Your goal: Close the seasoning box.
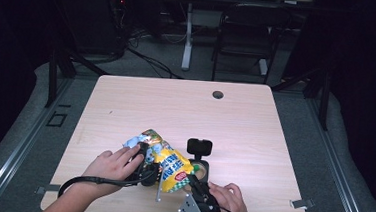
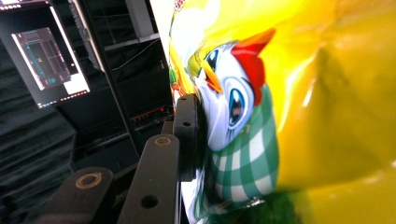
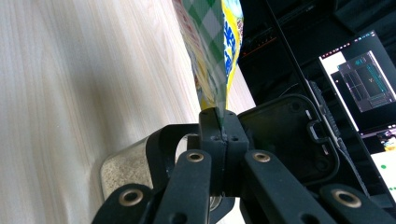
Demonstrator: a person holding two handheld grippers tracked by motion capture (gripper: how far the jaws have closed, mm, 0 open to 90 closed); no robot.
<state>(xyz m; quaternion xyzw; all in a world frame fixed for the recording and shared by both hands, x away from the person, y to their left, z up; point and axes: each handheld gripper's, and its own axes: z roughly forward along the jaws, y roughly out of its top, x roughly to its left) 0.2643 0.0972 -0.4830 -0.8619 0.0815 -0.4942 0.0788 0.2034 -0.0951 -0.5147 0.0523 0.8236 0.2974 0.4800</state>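
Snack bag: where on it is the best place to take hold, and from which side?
By its flat sealed edges, one at each end. The yellow snack bag is puffed in the middle, so jaws would likely slip there. The right hand-held gripper already pinches the thin checked seam edge-on from the person's side; the left hand-held gripper grips the opposite end, coming from the left.

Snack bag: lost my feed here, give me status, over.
Left gripper and right gripper both shut on snack bag. Bag held up off the table. Black-lidded container close behind it.
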